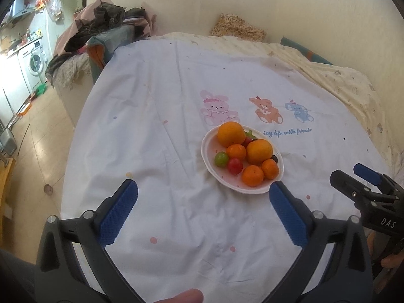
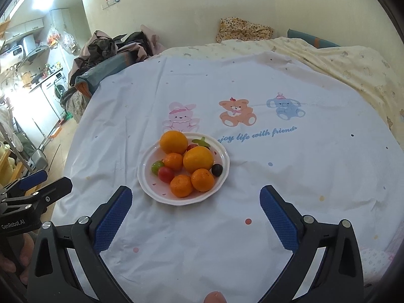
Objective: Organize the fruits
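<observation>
A white plate (image 1: 209,151) (image 2: 145,174) sits on a white cartoon-print sheet (image 1: 156,116) (image 2: 290,176). It holds two big oranges (image 1: 231,134) (image 2: 198,159), three small mandarins (image 1: 253,175) (image 2: 181,185), a red fruit (image 1: 235,166) (image 2: 166,174), a green one (image 1: 221,159) (image 2: 157,166) and a dark one (image 2: 217,169). My left gripper (image 1: 203,189) stands wide open just short of the plate, nothing between its blue pads. My right gripper (image 2: 195,194) is also open, its gap just below the plate's near rim. Each gripper shows at the edge of the other's view.
The sheet covers a bed with a cream quilt (image 1: 341,80) (image 2: 353,63) on the right and a patterned pillow (image 1: 237,27) (image 2: 242,31) by the wall. Heaped clothes (image 1: 106,22) (image 2: 113,48) lie at the far left. A kitchen with a washing machine (image 1: 34,64) lies beyond.
</observation>
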`<state>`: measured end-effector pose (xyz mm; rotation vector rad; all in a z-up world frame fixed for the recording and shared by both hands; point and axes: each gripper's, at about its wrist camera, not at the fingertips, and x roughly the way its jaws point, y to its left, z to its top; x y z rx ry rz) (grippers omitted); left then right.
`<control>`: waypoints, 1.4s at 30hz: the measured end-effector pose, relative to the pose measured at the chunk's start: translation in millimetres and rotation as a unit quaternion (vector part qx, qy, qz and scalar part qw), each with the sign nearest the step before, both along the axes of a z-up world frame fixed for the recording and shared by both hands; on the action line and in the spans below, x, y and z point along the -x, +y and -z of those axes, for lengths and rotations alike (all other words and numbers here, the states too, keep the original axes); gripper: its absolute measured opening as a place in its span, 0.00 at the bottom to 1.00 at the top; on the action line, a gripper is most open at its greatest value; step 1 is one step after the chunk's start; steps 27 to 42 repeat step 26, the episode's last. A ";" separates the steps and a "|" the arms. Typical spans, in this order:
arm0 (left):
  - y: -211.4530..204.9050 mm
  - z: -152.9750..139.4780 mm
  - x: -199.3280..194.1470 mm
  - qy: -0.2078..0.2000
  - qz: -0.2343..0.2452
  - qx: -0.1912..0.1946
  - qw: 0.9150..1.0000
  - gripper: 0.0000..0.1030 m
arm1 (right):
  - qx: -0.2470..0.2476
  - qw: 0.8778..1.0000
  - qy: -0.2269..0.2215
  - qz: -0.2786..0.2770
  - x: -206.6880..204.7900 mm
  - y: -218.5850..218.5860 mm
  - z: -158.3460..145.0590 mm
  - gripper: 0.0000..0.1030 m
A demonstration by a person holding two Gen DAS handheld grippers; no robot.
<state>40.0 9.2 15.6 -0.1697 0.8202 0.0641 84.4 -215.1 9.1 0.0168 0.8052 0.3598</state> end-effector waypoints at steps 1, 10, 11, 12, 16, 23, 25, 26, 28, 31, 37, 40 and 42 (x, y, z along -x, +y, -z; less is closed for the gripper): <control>-0.1 0.7 -0.5 0.001 0.000 0.002 1.000 1.00 | -0.001 1.000 0.001 0.000 -0.3 -0.3 0.0 1.00; -0.3 2.6 0.9 -0.001 -0.001 -0.004 1.000 1.00 | 0.000 1.000 0.004 -0.002 -1.1 1.9 1.6 1.00; -0.3 3.2 0.8 0.000 -0.001 -0.003 1.000 1.00 | 0.000 1.000 0.003 -0.002 -0.9 2.3 1.5 1.00; -0.2 3.7 0.7 0.001 -0.001 -0.003 1.000 1.00 | 0.000 1.000 0.003 -0.002 -1.1 2.4 1.7 1.00; 0.5 3.7 0.4 0.001 -0.002 -0.003 1.000 1.00 | 0.002 1.000 0.003 -0.002 -1.2 2.8 2.0 1.00; -1.4 4.0 0.7 -0.001 0.000 -0.005 1.000 1.00 | 0.002 1.000 0.003 -0.001 -1.3 3.8 3.2 1.00; -2.0 4.7 -0.6 0.002 -0.001 -0.010 1.000 1.00 | 0.003 1.000 0.001 -0.002 -1.1 4.1 3.5 1.00; -2.0 4.9 -1.0 0.004 0.000 -0.008 1.000 1.00 | 0.004 1.000 0.000 -0.002 -1.0 4.2 3.7 1.00; -2.0 4.9 -1.0 0.004 0.000 -0.008 1.000 1.00 | 0.004 1.000 0.000 -0.002 -1.0 4.2 3.7 1.00; -2.0 4.9 -1.0 0.004 0.000 -0.008 1.000 1.00 | 0.004 1.000 0.000 -0.002 -1.0 4.2 3.7 1.00; -2.0 4.9 -1.0 0.004 0.000 -0.008 1.000 1.00 | 0.004 1.000 0.000 -0.002 -1.0 4.2 3.7 1.00; -2.0 4.9 -1.0 0.004 0.000 -0.008 1.000 1.00 | 0.004 1.000 0.000 -0.002 -1.0 4.2 3.7 1.00; -2.0 4.9 -1.0 0.004 0.000 -0.008 1.000 1.00 | 0.004 1.000 0.000 -0.002 -1.0 4.2 3.7 1.00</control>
